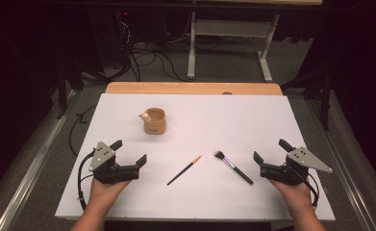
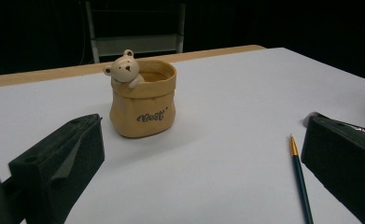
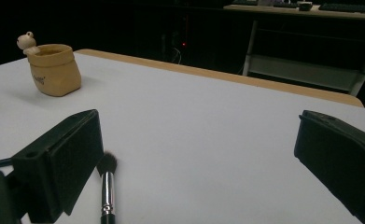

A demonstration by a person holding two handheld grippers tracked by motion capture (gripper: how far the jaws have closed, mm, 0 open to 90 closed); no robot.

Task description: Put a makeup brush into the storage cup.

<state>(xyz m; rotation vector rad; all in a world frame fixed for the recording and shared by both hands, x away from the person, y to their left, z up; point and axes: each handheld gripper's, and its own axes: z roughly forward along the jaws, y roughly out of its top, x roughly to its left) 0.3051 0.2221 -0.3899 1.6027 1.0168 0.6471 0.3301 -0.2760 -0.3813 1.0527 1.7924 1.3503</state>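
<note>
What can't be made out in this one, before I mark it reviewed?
- Inside of the tan bear-faced ceramic pot: hidden by its own rim in the left gripper view.
- Lettering on the pot: too small to read.
- Thin dark brush with gold ferrule: cut off by the bottom edge there.
- Black-bristled makeup brush: handle cut off in the right gripper view.

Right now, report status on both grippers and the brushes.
Left gripper, right gripper open, empty. Thin brush, makeup brush flat between them. Nothing blocking.
</note>
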